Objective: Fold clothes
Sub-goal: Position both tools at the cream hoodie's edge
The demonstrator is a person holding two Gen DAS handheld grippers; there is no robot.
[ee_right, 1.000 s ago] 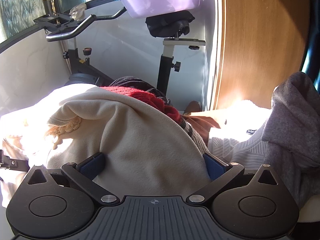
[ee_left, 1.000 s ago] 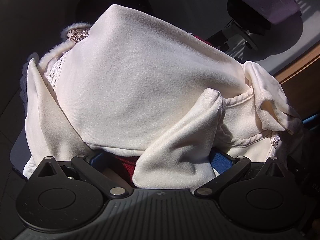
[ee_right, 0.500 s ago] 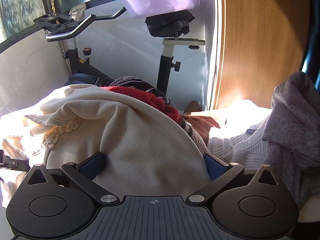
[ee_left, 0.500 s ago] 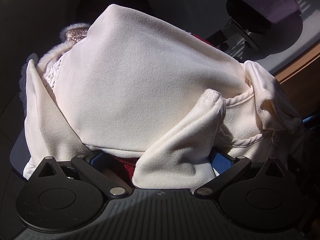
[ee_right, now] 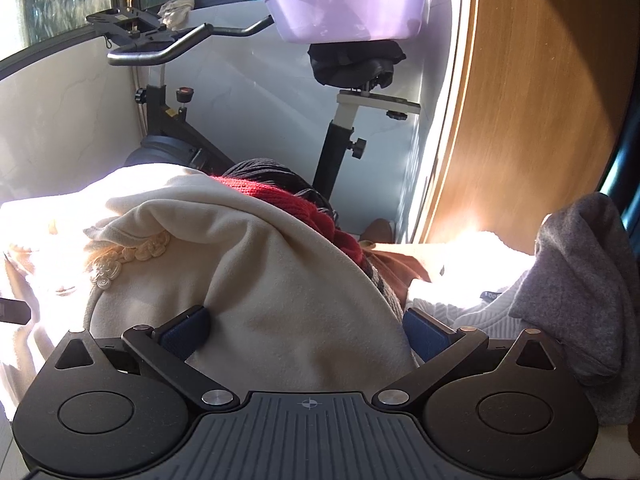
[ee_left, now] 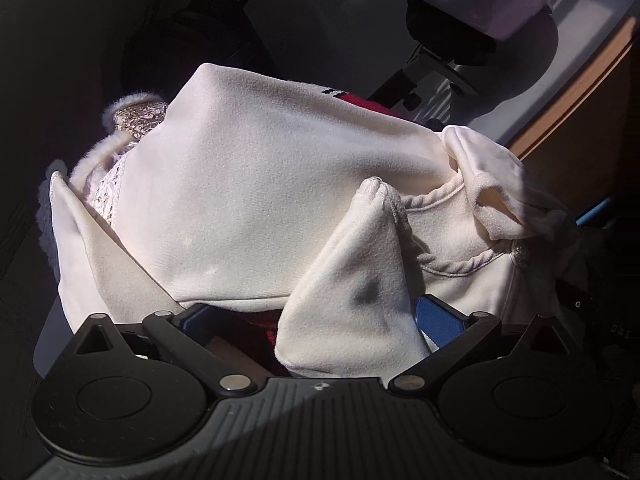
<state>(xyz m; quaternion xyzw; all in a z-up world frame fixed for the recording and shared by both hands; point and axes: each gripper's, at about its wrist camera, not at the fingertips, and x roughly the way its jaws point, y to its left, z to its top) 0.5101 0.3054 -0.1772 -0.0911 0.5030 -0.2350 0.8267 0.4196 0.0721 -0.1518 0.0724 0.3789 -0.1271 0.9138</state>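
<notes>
Barely anything's shifted since a second ago, our left hand-held gripper (ee_left: 320, 316) sits wide open around the cream garment (ee_left: 260, 208), right hand-held gripper (ee_right: 308, 328) equally spread over it, grey sweater (ee_right: 576, 280) beside.

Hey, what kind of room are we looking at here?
Probably a sunlit home balcony or spare room used for laundry: a black exercise bike by the window, a lilac plastic basin resting on its saddle, and piled clothes including a grey knit sweater.
</notes>
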